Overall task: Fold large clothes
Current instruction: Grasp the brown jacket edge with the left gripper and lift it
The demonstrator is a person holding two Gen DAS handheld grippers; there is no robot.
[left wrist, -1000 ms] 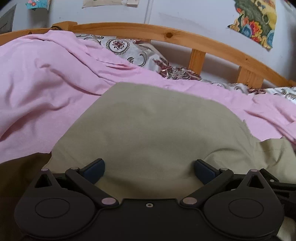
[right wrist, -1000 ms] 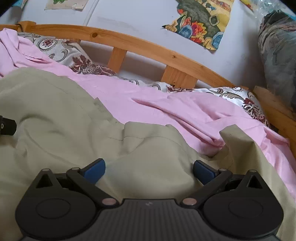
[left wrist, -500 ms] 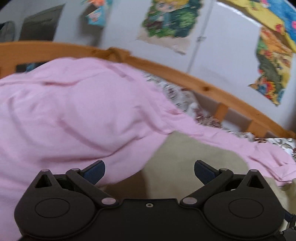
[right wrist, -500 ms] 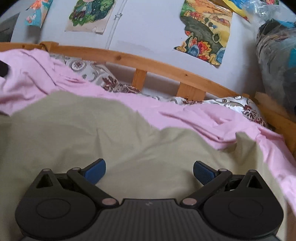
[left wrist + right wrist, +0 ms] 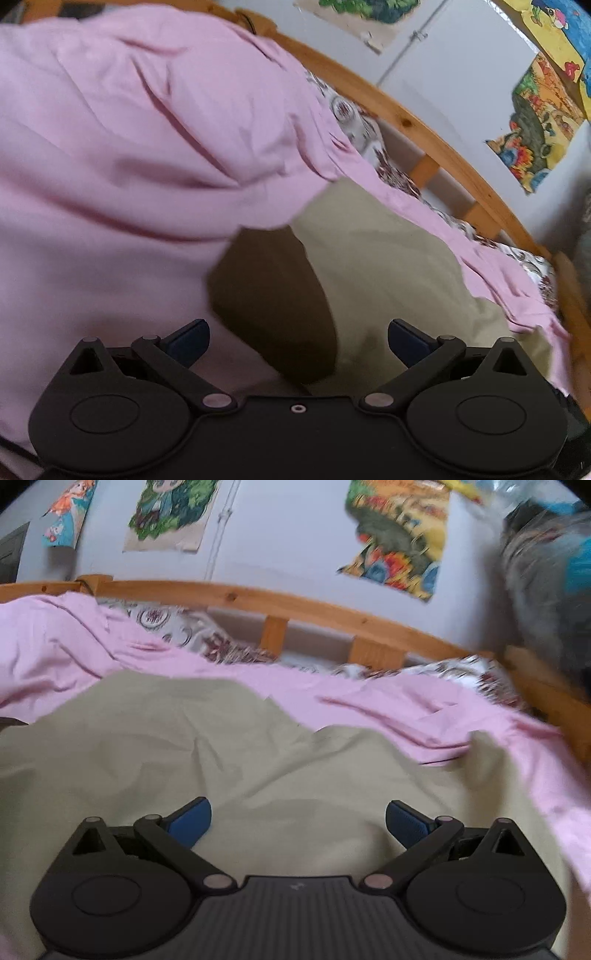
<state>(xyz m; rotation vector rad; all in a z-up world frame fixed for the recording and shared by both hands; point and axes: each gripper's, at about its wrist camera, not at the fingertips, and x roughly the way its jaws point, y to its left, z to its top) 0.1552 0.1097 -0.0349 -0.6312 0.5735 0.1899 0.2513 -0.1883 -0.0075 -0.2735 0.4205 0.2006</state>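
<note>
A large khaki garment point(image 5: 229, 753) lies spread on a bed over a pink sheet point(image 5: 59, 642). In the left wrist view the garment point(image 5: 384, 258) shows at the right, with a dark shadowed fold point(image 5: 273, 295) at its left edge beside the bunched pink sheet point(image 5: 140, 140). My left gripper point(image 5: 297, 334) is open and empty above that left edge. My right gripper point(image 5: 297, 818) is open and empty above the garment's middle.
A wooden bed rail point(image 5: 295, 607) runs along the far side, in front of a wall with posters point(image 5: 399, 535). A patterned pillow point(image 5: 162, 622) lies against the rail. A grey bundle point(image 5: 546, 590) sits at the far right.
Both grippers have lifted and tilted up. The left view has swung left over the bunched pink sheet. The garment now lies smoother and flatter than a second ago.
</note>
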